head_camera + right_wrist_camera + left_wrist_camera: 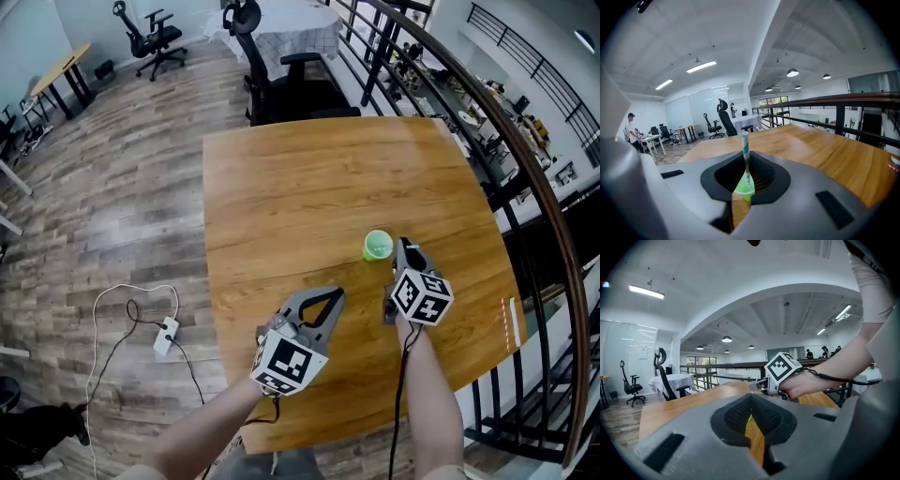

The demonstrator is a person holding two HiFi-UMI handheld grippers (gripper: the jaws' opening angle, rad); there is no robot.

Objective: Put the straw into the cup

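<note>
**Operator:** Straw position?

**Technician:** The white-and-teal striped paper straw (745,140) is upright, grasped by the right claw (405,246). Its lower end is at the small green plastic cup (378,245).

**Operator:** Next?

**Technician:** Likely lower it, then release. The left claw (333,295) is clenched and empty at the cup's 7 o'clock.

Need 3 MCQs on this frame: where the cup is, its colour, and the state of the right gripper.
1. Where on the table is the cup?
A. beside the tip of the right gripper
B. at the far edge by the chair
C. at the near left corner

2. What colour is the cup?
A. red
B. green
C. white

3. What are the right gripper's jaws doing?
A. wide apart, empty
B. shut on the straw
C. clamped on the cup's rim

Answers:
1 A, the head view shows the cup right next to that gripper's tip.
2 B, it is bright green.
3 B, the striped straw stands upright between the closed jaws.
</note>
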